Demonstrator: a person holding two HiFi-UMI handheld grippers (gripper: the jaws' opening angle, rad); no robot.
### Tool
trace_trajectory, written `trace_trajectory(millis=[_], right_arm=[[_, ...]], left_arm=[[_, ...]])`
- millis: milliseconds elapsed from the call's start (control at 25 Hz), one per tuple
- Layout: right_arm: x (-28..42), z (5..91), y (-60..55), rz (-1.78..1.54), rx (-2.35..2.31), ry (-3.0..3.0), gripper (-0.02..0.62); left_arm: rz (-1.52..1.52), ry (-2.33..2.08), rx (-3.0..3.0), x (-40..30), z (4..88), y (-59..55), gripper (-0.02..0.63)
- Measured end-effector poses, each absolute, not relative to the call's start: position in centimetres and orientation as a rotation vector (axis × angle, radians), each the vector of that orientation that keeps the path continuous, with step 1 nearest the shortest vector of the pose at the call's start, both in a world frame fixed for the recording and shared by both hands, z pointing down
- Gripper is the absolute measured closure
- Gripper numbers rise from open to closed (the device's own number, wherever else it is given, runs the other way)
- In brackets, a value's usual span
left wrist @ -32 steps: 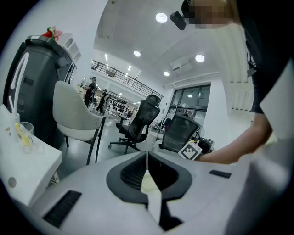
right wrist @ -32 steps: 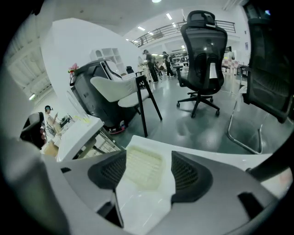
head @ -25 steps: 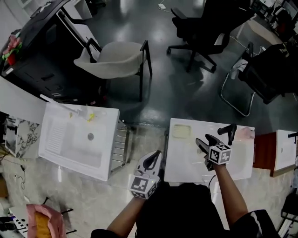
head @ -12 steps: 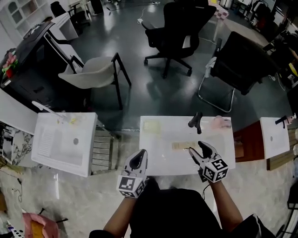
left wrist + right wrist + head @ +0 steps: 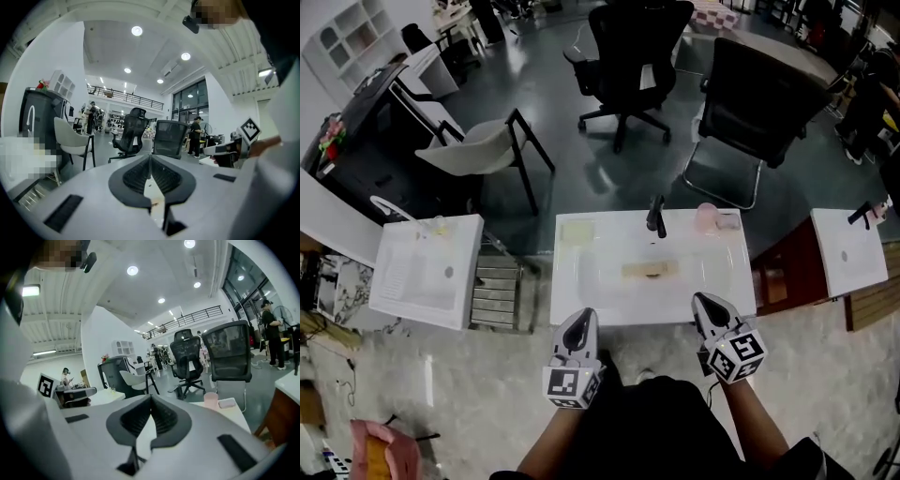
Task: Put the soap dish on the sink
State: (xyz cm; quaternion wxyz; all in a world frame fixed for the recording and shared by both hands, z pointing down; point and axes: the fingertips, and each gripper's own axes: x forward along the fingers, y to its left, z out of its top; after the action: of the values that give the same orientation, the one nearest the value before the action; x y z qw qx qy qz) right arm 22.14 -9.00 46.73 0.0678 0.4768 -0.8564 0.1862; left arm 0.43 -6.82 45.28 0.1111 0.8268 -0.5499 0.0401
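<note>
Left gripper (image 5: 583, 317) and right gripper (image 5: 705, 302) side by side — left jaws together, right jaws just closed, empty.

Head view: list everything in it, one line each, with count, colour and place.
middle sink: one, white, just ahead of the tools
left sink: one, white, far left
right sink: one, white, far right
faucet: one, black, back edge of middle sink
cup: one, pink, back right of middle sink
small dish: one, pale, right of the cup; probably the soap dish
flat square: one, pale yellow, back left of middle sink
rack: one, grey, between left and middle sinks
beige chair: one, behind left sink
office chair: one, black, top centre
mesh chair: one, black, top right
left tool: one, grey-white, shut, empty
right tool: one, grey-white, shut, empty
</note>
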Motion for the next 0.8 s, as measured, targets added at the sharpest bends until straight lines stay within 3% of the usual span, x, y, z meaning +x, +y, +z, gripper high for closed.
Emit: trace_trajectory(millis=[280, 800], right_arm=[[26.2, 47.6, -4.2, 0.535, 1.471, -2.564, 0.595], [30.1, 46.8, -2.1, 0.334, 1.609, -2.443, 0.595]], left_arm=[[0.147, -1.613, 2.472, 4.4, 44.6, -1.9, 0.588], [0.160, -1.630, 2.481, 4.0, 44.4, 1.4, 0.588]])
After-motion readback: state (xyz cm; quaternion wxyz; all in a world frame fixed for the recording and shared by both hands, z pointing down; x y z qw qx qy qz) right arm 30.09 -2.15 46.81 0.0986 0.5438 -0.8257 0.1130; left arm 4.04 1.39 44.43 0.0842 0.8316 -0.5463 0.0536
